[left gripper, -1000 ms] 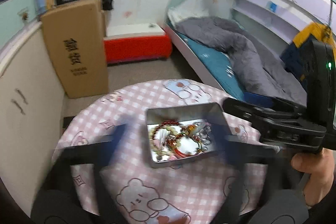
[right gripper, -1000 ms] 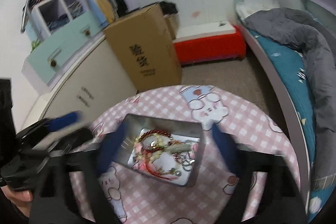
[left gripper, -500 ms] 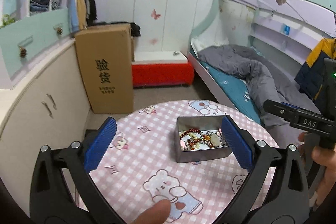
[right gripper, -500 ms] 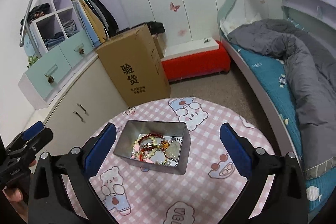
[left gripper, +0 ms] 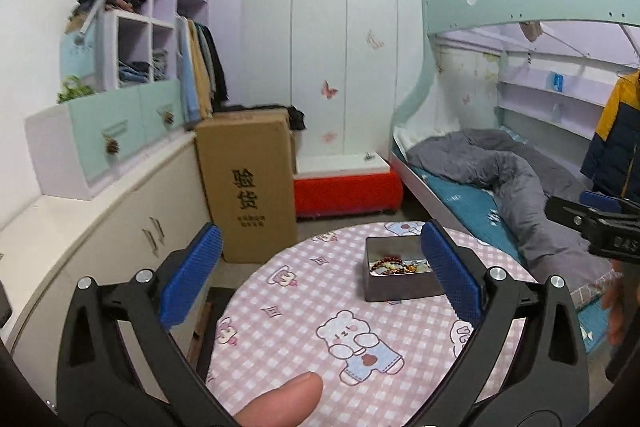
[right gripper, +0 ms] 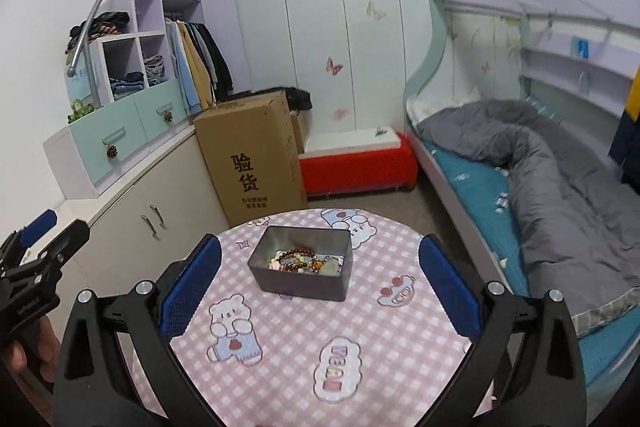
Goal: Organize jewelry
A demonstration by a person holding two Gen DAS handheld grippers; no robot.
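Metal tin with beaded bracelets on worktop; left tool, right tool short of tin, spread wide, empty.

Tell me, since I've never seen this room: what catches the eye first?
A grey metal tin heaped with beaded bracelets sits alone on the round table's pink checked bear-print cloth. Both tongs, left and right, hang open above the table, holding nothing. Behind stand a tall cardboard box and a red bench.
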